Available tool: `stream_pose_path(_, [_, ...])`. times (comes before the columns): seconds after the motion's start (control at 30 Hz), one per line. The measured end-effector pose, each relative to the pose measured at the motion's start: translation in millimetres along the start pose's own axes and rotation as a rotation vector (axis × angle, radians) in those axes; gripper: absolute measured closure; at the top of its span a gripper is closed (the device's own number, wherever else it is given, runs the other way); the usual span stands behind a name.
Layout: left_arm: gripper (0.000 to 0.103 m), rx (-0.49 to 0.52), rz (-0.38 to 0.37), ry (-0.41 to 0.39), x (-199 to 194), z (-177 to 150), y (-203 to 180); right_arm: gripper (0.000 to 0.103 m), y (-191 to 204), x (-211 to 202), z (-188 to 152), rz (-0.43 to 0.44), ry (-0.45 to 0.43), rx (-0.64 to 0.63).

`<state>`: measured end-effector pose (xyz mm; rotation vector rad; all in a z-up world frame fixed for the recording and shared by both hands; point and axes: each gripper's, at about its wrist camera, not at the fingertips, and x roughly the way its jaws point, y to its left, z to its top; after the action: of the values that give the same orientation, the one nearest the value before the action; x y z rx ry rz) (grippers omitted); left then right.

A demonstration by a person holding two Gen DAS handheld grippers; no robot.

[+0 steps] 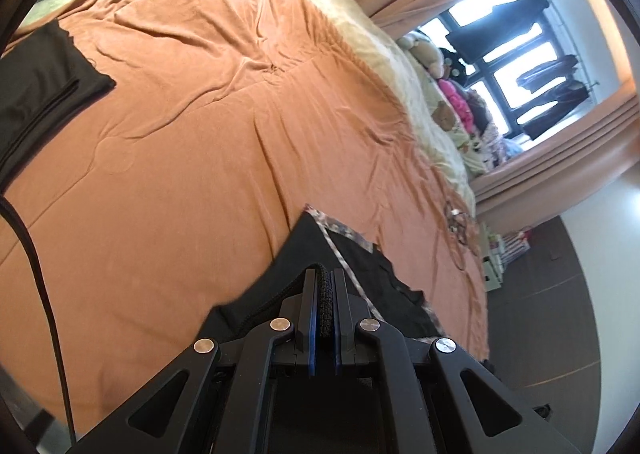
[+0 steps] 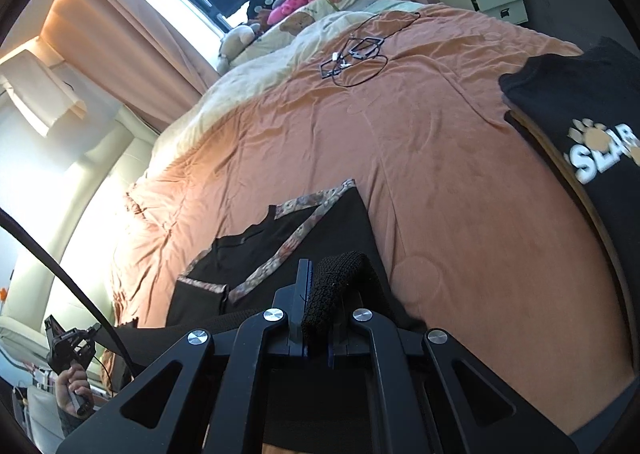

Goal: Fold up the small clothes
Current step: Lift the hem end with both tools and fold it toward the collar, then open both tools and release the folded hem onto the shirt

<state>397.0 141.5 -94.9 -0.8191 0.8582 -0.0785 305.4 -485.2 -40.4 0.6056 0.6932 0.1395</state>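
Left tongs (image 1: 324,286) and right tongs (image 2: 320,278) each clenched on a knitted strap of the black garment (image 2: 288,246), floral-trimmed, spread just ahead of both on the orange bed cover (image 1: 180,134).

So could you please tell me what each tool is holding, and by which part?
Both hold the black garment with floral trim: left tool and right tool each pinch a black knitted strap.
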Motion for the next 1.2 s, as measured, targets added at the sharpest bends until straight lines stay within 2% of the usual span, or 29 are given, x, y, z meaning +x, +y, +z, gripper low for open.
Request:
stream_pose_path(0.4, [0.097,0.020,0.124,0.076,100.7,35.4,7.5,0.100,5.8,86.3,29.3,-0.101,0.060,0.015])
stream_pose_path(0.53, [0.097,0.013,0.140,0.100,130.1,40.3,15.2,0.099,8.2,109.8,35.3,-0.146,0.082,0.006])
stream_pose_path(0.6, [0.096,0.049,0.193,0.105,143.6,41.9,16.0,0.098,11.3,121.7,38.0,-0.170,0.096,-0.002])
stream_pose_path(0.63, [0.096,0.064,0.216,0.110,147.9,42.7,16.3,0.094,13.2,126.0,38.3,-0.180,0.105,-0.007])
stream_pose_path(0.67, [0.089,0.076,0.230,0.120,151.9,42.7,17.3,0.086,15.6,129.8,39.2,-0.190,0.113,-0.012])
stream_pose_path(0.7, [0.076,0.083,0.229,0.135,154.8,42.5,18.9,0.080,17.6,130.8,39.2,-0.196,0.117,-0.018])
stream_pose_path(0.73, [0.068,0.090,0.221,0.150,157.0,42.3,20.7,0.057,21.0,130.3,37.9,-0.203,0.119,-0.031])
stream_pose_path(0.77, [0.052,0.104,0.221,0.157,157.1,41.1,21.4,0.034,23.4,131.0,39.0,-0.211,0.115,-0.042])
stream_pose_path(0.8, [0.044,0.128,0.226,0.162,155.9,39.0,20.3,0.030,27.3,128.7,39.5,-0.229,0.099,-0.069])
stream_pose_path(0.87, [0.043,0.195,0.246,0.181,153.8,32.7,15.4,0.029,32.9,120.2,36.9,-0.242,0.088,-0.115])
stream_pose_path(1.03, [0.042,0.342,0.289,0.257,151.3,14.1,7.0,0.029,38.4,107.5,26.1,-0.274,0.132,-0.199])
stream_pose_path(1.2, [0.031,0.530,0.354,0.337,155.5,-11.0,-3.1,0.029,40.5,94.5,16.5,-0.308,0.193,-0.289])
